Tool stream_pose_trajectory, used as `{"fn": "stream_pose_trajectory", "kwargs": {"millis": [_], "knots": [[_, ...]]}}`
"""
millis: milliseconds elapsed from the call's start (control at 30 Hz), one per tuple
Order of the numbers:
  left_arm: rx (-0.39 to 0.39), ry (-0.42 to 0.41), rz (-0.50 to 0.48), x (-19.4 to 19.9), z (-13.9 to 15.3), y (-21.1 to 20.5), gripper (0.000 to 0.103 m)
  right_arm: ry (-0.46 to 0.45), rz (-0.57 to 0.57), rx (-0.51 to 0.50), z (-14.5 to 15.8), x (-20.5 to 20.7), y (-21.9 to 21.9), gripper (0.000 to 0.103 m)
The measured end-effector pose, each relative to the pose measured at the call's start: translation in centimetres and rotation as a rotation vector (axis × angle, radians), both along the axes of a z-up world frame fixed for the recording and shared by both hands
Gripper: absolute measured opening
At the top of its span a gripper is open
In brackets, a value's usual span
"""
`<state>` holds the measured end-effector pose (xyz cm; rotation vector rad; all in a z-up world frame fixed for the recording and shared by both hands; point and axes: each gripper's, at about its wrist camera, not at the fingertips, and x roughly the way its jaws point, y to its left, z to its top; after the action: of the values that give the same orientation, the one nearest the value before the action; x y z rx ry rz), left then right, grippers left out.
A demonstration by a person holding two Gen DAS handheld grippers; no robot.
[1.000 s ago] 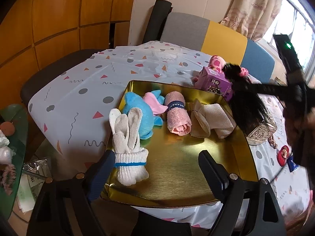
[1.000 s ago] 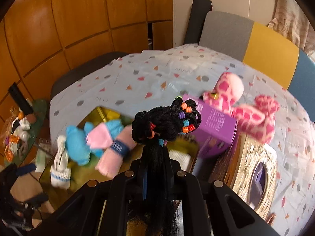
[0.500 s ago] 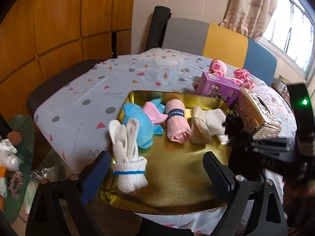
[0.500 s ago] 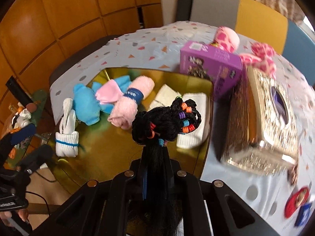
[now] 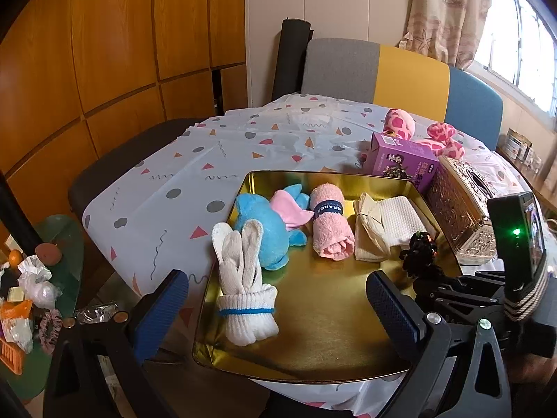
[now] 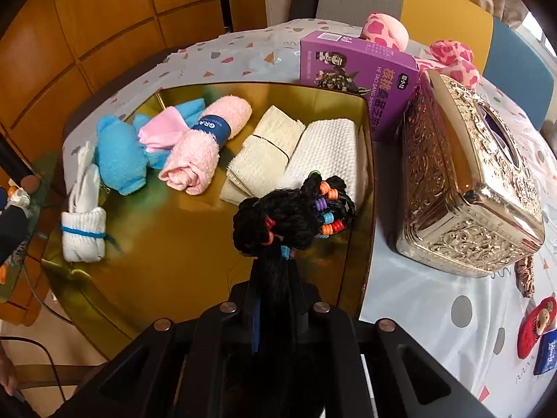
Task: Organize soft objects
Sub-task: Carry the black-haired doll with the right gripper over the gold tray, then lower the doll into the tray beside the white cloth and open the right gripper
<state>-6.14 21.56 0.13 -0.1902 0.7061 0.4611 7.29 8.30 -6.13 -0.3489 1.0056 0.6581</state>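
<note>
Left wrist view: the left gripper (image 5: 276, 308) hangs over the near edge of the shallow gold metal tray (image 5: 323, 341). Its jaws have just been opening and now stand as wide as they go, with nothing pressed between the pads, though the white sock bundle with a blue band (image 5: 245, 299) lies in the gap. Also in the tray are a blue and pink plush toy (image 5: 268, 224), a rolled pink towel with a navy band (image 5: 330, 224), a folded cream cloth (image 5: 369, 231) and a folded white waffle cloth (image 5: 402, 221).

Right wrist view: the right gripper (image 6: 275, 278) is clamped on the black doll-hair wig with coloured beads (image 6: 296, 216), holding it above the tray's right side, near the waffle cloth. Outside the tray, on the bench, stand a purple carton (image 6: 358, 69) and an ornate gold tissue box (image 6: 466, 181).

Risks, as I judge them: loose strands could cling to the pads on release and drag the wig out, or it could drop onto the rim and slide onto the bench.
</note>
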Motion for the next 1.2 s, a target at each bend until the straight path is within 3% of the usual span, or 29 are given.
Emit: {"fn": "stream_pose_trajectory", "kwargs": {"millis": [433,700,767,900,1200], "knots": [[0.005,0.026,0.011,0.5,-0.8,-0.3,0.103,-0.082,-0.019,-0.053,-0.6,0.6,1.0,0.011],[0.005,0.039,0.011,0.6,-1.0,-0.4,0.103,-0.117,-0.012,-0.075,-0.6,-0.1,1.1,0.018],[0.011,0.039,0.013,0.6,-0.9,-0.4,0.103,-0.111,-0.012,-0.067,-0.4,-0.2,0.9,0.02],[0.021,0.032,0.01,0.4,-0.6,-0.6,0.103,-0.109,-0.017,-0.011,0.4,-0.5,0.4,0.036],[0.038,0.03,-0.007,0.3,-0.3,-1.4,0.103,-0.11,-0.063,0.09,2.1,-0.2,-1.7,0.038]]}}
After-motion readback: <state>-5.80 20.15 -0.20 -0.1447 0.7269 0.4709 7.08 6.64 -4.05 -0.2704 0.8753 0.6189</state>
